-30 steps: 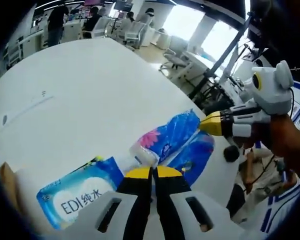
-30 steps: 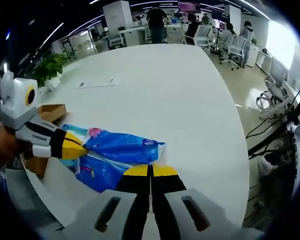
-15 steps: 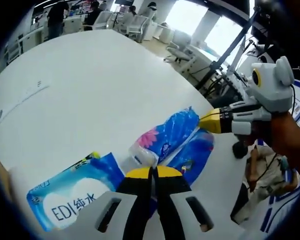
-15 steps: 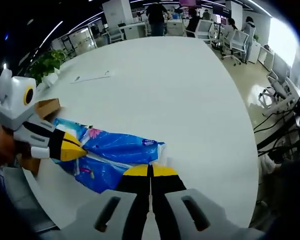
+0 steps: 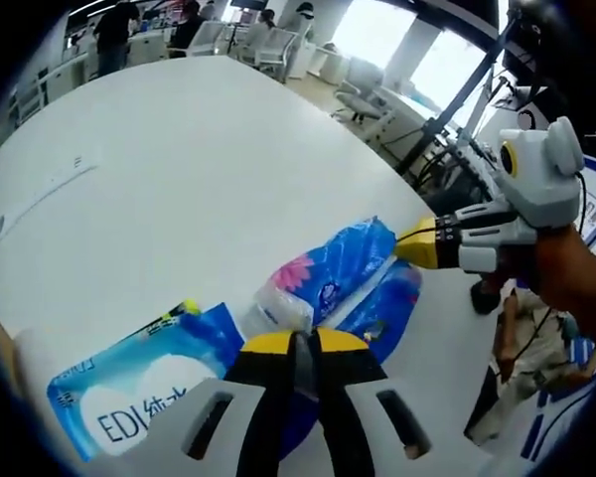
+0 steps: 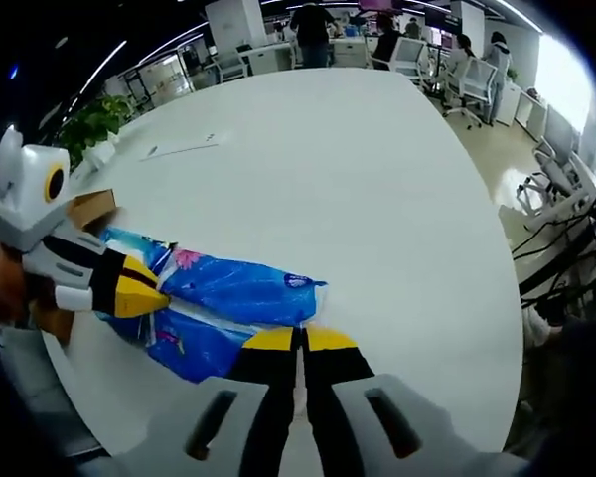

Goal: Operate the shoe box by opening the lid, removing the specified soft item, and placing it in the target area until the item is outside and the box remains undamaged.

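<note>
Little has shifted: my left gripper (image 5: 300, 343) still pinches the blue tissue pack (image 5: 330, 273), jaws together. My right gripper (image 6: 300, 340), jaws shut, grips it from three o'clock above the table (image 6: 358, 189).

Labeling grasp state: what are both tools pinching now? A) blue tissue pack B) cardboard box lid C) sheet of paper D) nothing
A: the left tool and right tool each close on an end of the blue tissue pack over the white table.

Blue tissue pack (image 6: 243, 290), pink flower; yellow-tipped claw (image 6: 299, 340).
</note>
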`<state>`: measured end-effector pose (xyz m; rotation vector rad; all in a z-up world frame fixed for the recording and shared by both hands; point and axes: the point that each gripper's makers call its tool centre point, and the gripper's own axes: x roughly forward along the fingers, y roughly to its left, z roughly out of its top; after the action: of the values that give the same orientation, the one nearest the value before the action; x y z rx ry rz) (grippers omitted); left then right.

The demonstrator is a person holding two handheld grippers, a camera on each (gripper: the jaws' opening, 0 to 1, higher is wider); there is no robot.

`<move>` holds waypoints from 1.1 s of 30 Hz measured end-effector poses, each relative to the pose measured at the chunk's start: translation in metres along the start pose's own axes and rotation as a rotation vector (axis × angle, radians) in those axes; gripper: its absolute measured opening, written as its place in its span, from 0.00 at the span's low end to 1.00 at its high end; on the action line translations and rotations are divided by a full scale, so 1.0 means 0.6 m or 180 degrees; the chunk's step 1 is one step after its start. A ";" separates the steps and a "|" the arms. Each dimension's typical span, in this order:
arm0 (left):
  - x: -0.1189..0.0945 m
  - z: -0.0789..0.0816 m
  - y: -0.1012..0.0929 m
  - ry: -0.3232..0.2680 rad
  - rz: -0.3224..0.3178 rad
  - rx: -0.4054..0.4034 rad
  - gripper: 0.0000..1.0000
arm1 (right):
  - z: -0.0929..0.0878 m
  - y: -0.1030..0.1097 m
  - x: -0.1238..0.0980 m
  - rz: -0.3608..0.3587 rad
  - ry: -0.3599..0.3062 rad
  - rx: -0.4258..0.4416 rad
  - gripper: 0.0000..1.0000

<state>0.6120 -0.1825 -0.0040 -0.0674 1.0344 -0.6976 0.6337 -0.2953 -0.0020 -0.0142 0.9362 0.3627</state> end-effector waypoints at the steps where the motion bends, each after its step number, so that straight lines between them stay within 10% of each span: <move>1: 0.000 0.001 0.000 -0.0015 0.0001 0.0014 0.07 | 0.002 0.001 -0.001 0.0004 -0.0020 0.0013 0.03; 16: -0.035 0.010 -0.002 -0.0088 -0.0018 0.0116 0.23 | 0.015 0.017 -0.030 -0.0056 -0.0192 0.0051 0.19; 33: -0.170 0.009 0.004 -0.0326 -0.0026 0.0241 0.25 | 0.043 0.113 -0.101 -0.0046 -0.0404 0.0033 0.20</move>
<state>0.5853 -0.1248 0.0760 -0.0412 0.9094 -0.7327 0.6005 -0.2456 0.0712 0.0116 0.8120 0.3416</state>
